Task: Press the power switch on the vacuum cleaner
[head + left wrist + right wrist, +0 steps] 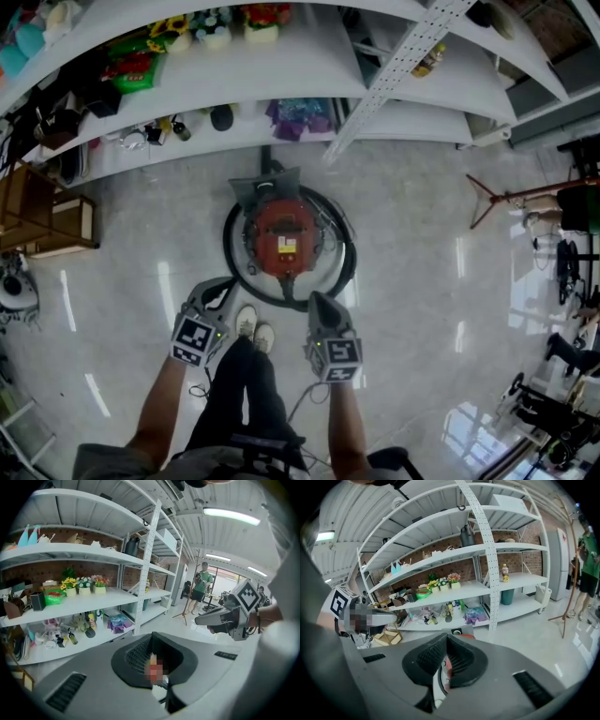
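The vacuum cleaner (281,239) is a round red canister on the floor, ringed by its black hose (345,267), with a grey part at its far side. A pale label sits on its top; I cannot pick out the power switch. My left gripper (219,289) hovers over the hose at the near left, shut with nothing held. My right gripper (317,302) hangs near the canister's near right edge, also shut and empty. In the right gripper view, a sliver of red vacuum (448,665) shows through the slit below the shut right gripper (446,654). The left gripper (154,652) points toward the shelves.
White shelving (309,66) full of bottles, flowers and oddments stands just behind the vacuum. A wooden crate (52,220) sits at the left and a tripod stand (511,197) at the right. My shoes (255,328) are close behind the hose. A person in green (200,585) stands far off.
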`<state>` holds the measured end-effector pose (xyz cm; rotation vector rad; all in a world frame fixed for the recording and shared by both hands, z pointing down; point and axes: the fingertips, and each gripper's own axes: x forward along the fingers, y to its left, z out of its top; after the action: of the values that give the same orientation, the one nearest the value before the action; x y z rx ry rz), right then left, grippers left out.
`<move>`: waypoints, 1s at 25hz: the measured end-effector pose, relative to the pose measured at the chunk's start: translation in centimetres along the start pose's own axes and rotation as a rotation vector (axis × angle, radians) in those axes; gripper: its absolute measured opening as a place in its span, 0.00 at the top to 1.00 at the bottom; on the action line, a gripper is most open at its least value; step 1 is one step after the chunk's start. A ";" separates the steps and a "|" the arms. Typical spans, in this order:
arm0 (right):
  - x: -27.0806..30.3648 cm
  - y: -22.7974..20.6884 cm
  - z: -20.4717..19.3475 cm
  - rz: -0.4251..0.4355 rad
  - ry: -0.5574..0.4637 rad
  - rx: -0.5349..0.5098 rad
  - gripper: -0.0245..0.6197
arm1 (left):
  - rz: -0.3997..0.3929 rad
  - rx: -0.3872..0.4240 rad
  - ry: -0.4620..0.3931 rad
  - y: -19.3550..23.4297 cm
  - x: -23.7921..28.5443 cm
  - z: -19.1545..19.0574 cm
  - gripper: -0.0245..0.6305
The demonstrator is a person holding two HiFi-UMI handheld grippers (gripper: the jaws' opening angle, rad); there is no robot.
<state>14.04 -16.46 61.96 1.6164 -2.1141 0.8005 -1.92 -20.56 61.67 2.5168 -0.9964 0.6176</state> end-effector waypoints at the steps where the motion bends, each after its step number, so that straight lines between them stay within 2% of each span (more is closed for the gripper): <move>1: 0.3 -0.2 -0.4 -0.003 0.005 0.001 0.94 | 0.002 -0.004 0.003 0.2 0.2 -0.3 0.95; 8: 2.6 -1.7 -2.5 -0.021 0.035 0.024 0.94 | 0.006 -0.020 0.029 1.3 2.0 -2.7 0.95; 15: 5.1 -2.2 -5.1 -0.006 0.084 0.029 0.94 | -0.006 -0.040 0.053 1.6 3.8 -4.8 0.95; 25: 8.5 -3.0 -6.8 0.004 0.103 0.035 0.94 | -0.023 -0.068 0.078 2.1 6.3 -7.4 0.95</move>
<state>14.14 -19.13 72.91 1.5540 -2.0434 0.9065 -1.19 -21.95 71.47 2.4224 -0.9437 0.6588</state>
